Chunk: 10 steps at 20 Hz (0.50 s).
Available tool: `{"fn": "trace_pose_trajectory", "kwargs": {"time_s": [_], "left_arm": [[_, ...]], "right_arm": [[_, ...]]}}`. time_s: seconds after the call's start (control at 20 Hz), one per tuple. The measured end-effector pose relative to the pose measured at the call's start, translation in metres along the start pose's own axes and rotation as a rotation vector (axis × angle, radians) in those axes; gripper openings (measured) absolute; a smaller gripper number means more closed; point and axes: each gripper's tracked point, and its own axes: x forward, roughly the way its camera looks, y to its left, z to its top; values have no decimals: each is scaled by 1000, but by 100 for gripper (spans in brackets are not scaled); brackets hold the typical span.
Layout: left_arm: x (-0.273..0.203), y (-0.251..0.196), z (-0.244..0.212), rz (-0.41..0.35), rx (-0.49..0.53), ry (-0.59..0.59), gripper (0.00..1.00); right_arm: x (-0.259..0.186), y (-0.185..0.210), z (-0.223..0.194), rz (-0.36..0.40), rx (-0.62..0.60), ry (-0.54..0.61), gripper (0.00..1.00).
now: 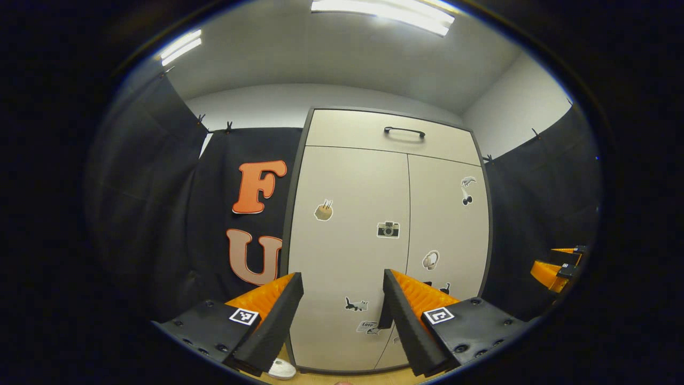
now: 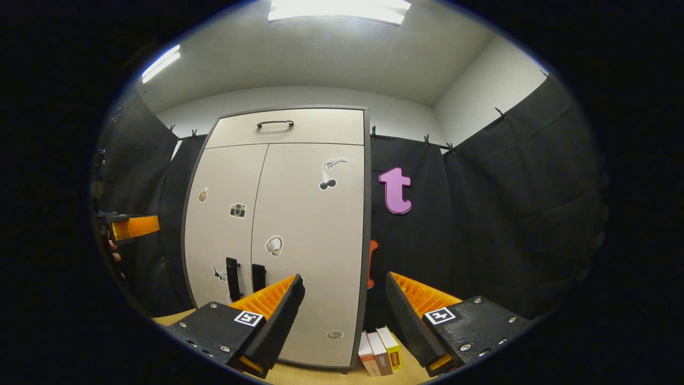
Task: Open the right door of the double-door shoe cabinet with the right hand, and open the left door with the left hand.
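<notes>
Standing upright at the back of the booth is a pale double-door shoe cabinet (image 1: 387, 235) with a dark frame, and both of its doors are closed. From the left gripper view the left door (image 1: 350, 240) and the right door (image 1: 446, 230) meet at a thin vertical seam, with a drawer-like top panel above them that carries a dark curved top handle (image 1: 404, 130). Small stickers dot the doors (a camera sticker (image 1: 388, 229) sits near the seam on the left door).

From the right gripper view, two dark vertical door handles (image 2: 245, 277) sit side by side low down at the seam, one on each door. A few small boxes (image 2: 379, 350) stand upright on the light wooden tabletop (image 2: 331, 377), just beside the cabinet's lower right corner.

The left gripper (image 1: 343, 310) points at the lower part of the left door, apart from it, its jaws spread wide with nothing between them. The right gripper (image 2: 344, 313) points at the right edge of the cabinet, also apart from it, jaws likewise wide and holding nothing. Each gripper also appears at the edge of the other's view, off to the side.

A small white object (image 1: 281, 369) lies on the tabletop at the cabinet's lower left corner; what it is cannot be told.
</notes>
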Motion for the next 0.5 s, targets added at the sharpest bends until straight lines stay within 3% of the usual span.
{"fn": "trace_pose_trajectory", "kwargs": {"time_s": [0.5], "left_arm": [[5, 50, -17, 30, 14, 12, 95]], "right_arm": [[32, 69, -38, 67, 2, 95, 94]]}}
